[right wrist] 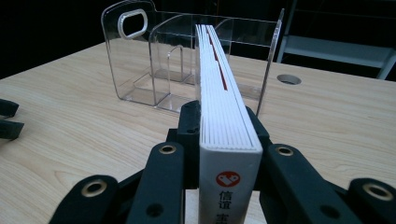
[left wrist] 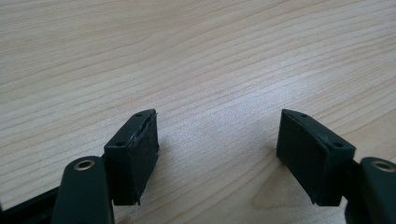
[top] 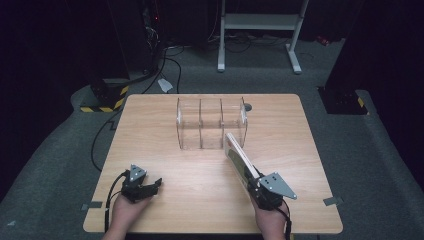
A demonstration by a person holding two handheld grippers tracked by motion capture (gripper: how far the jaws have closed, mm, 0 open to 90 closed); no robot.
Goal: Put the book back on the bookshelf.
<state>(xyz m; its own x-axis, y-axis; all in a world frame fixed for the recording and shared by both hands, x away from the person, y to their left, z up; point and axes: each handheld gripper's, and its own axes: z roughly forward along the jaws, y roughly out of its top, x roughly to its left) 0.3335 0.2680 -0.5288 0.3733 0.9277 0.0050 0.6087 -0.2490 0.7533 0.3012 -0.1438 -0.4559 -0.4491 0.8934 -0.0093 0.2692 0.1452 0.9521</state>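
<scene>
Book (right wrist: 224,107) in right tool (right wrist: 227,135), long axis toward organizer (right wrist: 154,60).

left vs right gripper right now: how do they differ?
The left gripper has its jaws apart with bare table between them; the right gripper is shut on a book. The left rests low near the table's edge; the right points its book toward the clear organizer. Both are black and hand-held.
</scene>
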